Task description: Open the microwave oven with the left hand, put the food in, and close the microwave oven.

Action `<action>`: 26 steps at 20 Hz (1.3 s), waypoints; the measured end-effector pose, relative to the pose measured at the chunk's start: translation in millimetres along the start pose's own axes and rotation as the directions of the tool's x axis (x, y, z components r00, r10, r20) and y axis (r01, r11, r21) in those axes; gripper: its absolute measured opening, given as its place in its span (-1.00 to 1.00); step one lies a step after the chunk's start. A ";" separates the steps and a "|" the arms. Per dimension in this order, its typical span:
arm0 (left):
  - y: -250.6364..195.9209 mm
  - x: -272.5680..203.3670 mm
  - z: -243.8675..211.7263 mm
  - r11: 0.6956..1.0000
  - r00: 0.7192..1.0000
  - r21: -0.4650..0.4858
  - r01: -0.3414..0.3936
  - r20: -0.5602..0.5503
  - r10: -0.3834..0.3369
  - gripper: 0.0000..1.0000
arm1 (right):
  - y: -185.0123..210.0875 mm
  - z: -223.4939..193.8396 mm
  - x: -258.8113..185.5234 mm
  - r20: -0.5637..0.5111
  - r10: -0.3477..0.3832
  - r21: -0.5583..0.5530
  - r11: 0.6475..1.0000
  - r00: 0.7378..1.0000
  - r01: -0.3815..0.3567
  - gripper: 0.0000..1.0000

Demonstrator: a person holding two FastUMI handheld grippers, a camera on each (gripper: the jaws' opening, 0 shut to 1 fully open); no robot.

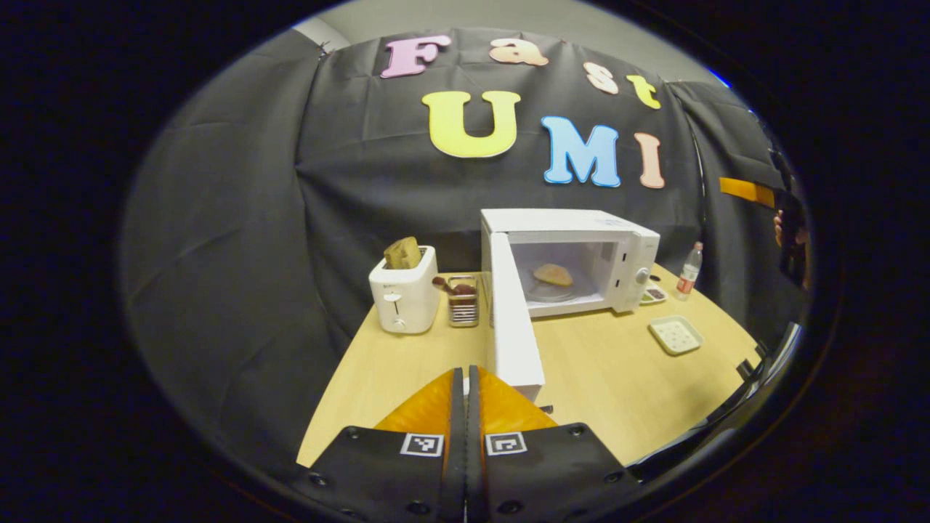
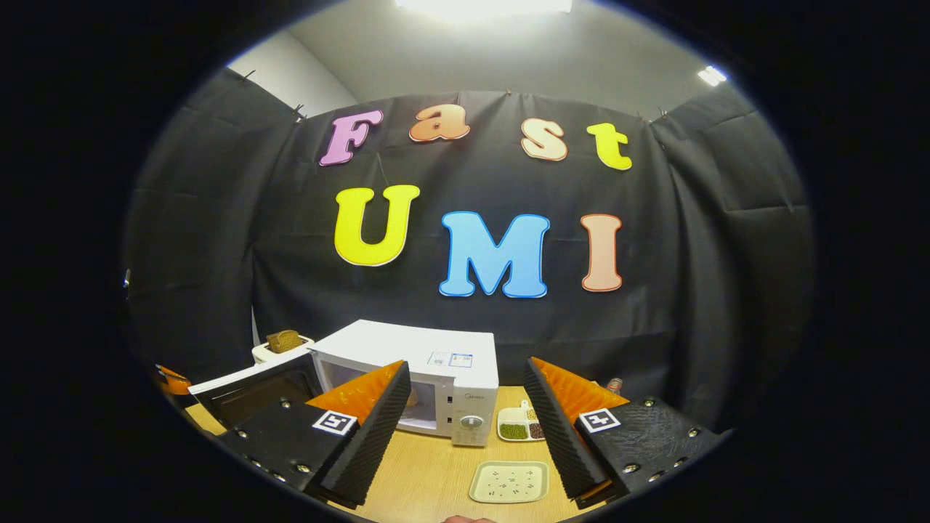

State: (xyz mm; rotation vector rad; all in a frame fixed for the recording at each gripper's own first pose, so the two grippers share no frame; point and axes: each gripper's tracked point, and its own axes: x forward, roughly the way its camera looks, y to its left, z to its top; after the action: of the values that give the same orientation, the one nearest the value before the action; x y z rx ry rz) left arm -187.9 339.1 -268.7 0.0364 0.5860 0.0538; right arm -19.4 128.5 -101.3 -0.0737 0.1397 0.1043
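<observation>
The white microwave (image 1: 574, 221) stands at the back of the wooden table (image 1: 610, 378) with its door (image 1: 512, 319) swung wide toward me. A flat round piece of food (image 1: 554, 274) lies on the glass plate inside. My left gripper (image 1: 466, 378) hangs shut above the near table edge, just left of the door's free end, with nothing between its fingers. In the right gripper view the microwave (image 2: 436, 363) sits ahead with its door (image 2: 254, 392) open to the left. My right gripper (image 2: 465, 436) is held wide open and empty above an empty tray (image 2: 510, 481).
A white toaster (image 1: 405, 294) with bread in it and a small wire rack (image 1: 463, 299) stand left of the microwave. A pale square tray (image 1: 676, 335), a small divided dish (image 1: 654, 294) and a bottle (image 1: 689, 272) lie to its right. A hand (image 1: 788, 232) shows at the far right.
</observation>
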 end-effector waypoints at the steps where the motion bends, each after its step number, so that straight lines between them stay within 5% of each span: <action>1: -9.0 -0.2 1.6 1.000 1.000 -0.012 0.017 0.002 -0.017 -0.86 | -0.8 0.4 0.6 0.003 0.002 0.000 1.000 1.000 -0.002 0.91; 16: -165.0 42.6 25.2 0.967 0.969 -0.057 0.249 0.011 -0.249 -0.88 | -61.6 -15.7 8.0 -0.021 -0.056 0.022 0.998 0.998 0.057 0.91; 26: -242.4 95.8 67.0 0.944 0.944 -0.021 0.329 0.042 -0.328 -0.88 | -112.1 -32.4 16.1 -0.055 -0.121 0.052 0.991 0.991 0.123 0.91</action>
State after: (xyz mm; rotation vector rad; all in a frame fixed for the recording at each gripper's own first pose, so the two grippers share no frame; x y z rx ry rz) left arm -61.3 101.8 -277.8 -0.0878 0.5465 -0.2632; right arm 4.2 16.3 -128.2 -0.0297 0.1891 -0.0237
